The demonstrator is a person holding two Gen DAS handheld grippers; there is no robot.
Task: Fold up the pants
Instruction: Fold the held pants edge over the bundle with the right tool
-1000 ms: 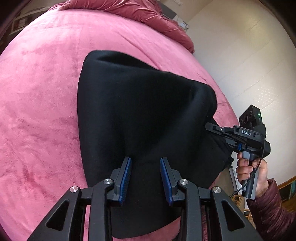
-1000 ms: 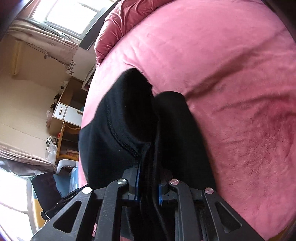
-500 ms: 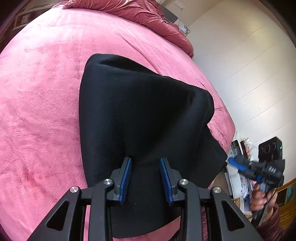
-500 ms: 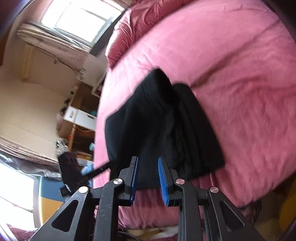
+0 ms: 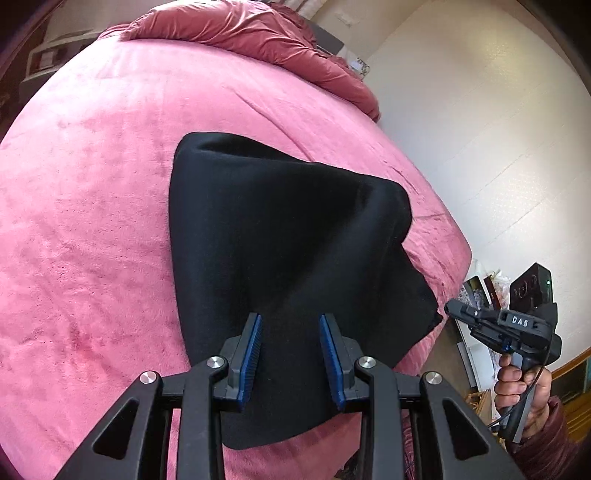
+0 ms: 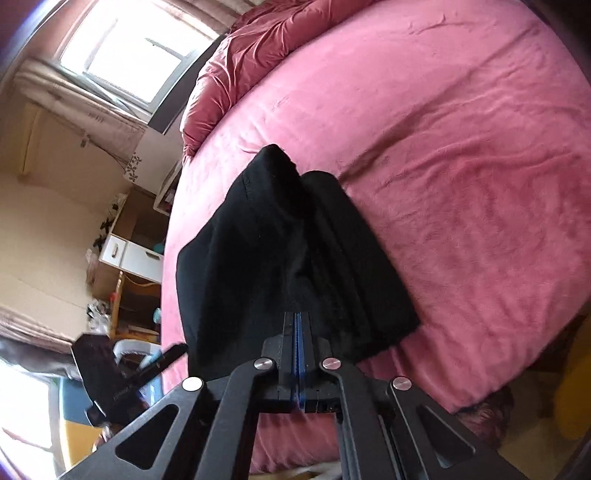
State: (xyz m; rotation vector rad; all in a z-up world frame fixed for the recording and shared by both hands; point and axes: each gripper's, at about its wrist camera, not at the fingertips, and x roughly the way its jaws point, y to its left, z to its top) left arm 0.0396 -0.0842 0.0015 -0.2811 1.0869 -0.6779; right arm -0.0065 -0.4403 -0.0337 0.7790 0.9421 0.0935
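The black, soft-knit pants (image 5: pixel 280 236) lie folded into a thick bundle on the pink plush bed cover (image 5: pixel 92 221), near the bed's front edge w/ one corner reaching the edge on the right in the left wrist view. Long axis runs away from both cameras, toward the rumpled dark-pink duvet (image 5: pixel 258 33) at the far end.

Left tool (image 5: pixel 290 356) — jaws part-way apart, blue pads either side of empty air, nothing pinched; the near end of the bundle shows between and beyond them, but the pads don't press it. Right tool (image 6: pixel 296 356) — jaws fully together, blue pads touching, no cloth caught. In the left view it sits off the bed's right corner, held by a hand (image 5: pixel 517 384) in a maroon sleeve (image 5: pixel 550 443), clear of the fabric.

Key relation: the bundle lies straight ahead of the left tool, along its pointing line, so the left is the nearer one; the right tool stands beside the bundle's near corner, apart from it. Judging by the lie, the fold looks about done — a ridge down the middle in the right view may still want flattening.
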